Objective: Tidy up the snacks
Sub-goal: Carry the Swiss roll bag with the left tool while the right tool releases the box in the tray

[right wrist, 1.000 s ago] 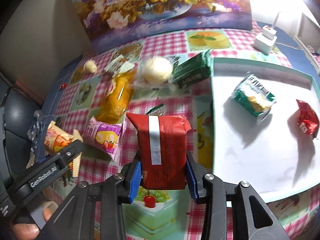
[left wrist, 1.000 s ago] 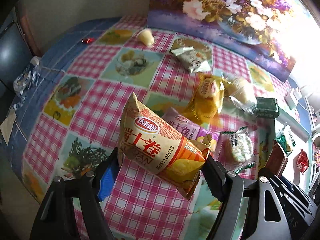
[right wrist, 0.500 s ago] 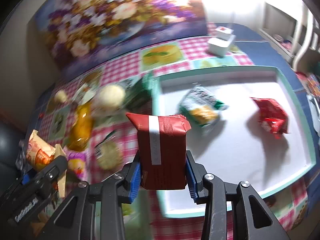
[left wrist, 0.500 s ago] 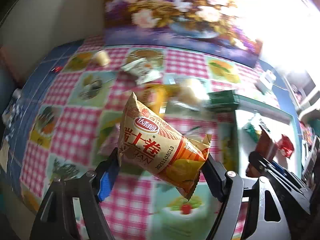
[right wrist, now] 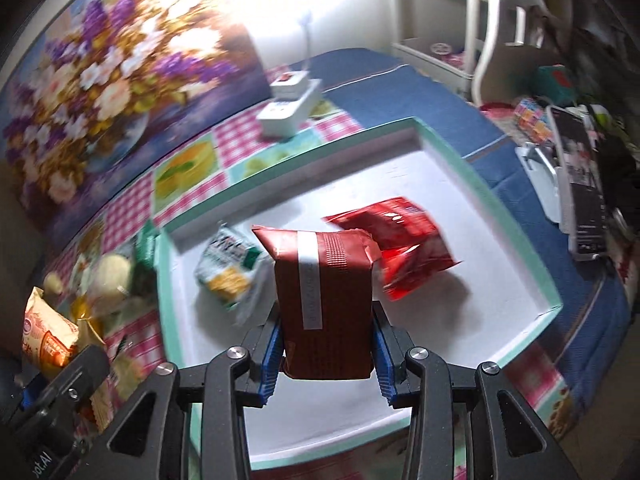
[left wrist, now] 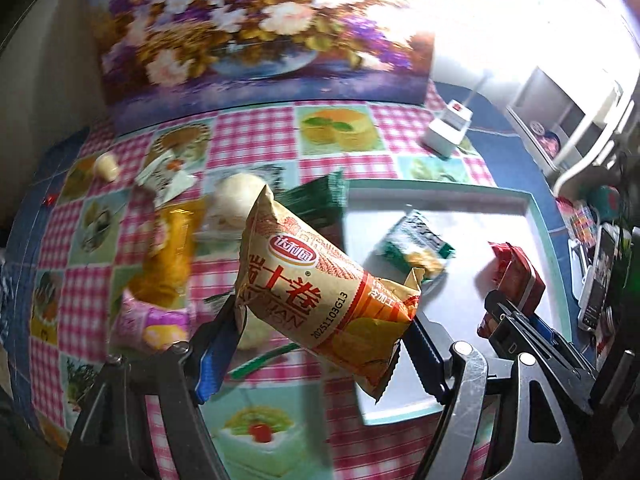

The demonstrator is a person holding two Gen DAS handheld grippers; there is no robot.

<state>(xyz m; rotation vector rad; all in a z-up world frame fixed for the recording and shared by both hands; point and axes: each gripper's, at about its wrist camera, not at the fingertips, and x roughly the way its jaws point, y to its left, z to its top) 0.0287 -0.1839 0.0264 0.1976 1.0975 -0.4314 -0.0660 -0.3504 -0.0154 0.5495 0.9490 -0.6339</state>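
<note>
My left gripper is shut on a tan and orange snack bag, held tilted in the air near the left rim of the white tray. My right gripper is shut on a dark red packet with a white strip, held upright above the white tray. A green and white packet and a bright red packet lie in the tray. The right gripper with its red packet shows at the right of the left wrist view.
Several snacks lie on the checked tablecloth left of the tray: a yellow bag, a pink packet, a round white bun, a dark green box. A white charger sits behind the tray; a flower painting stands at the back.
Both grippers have swung to the right with their packets. The right one has gone from over the tablecloth to over the tray; the left one has come up to the tray's left edge.
</note>
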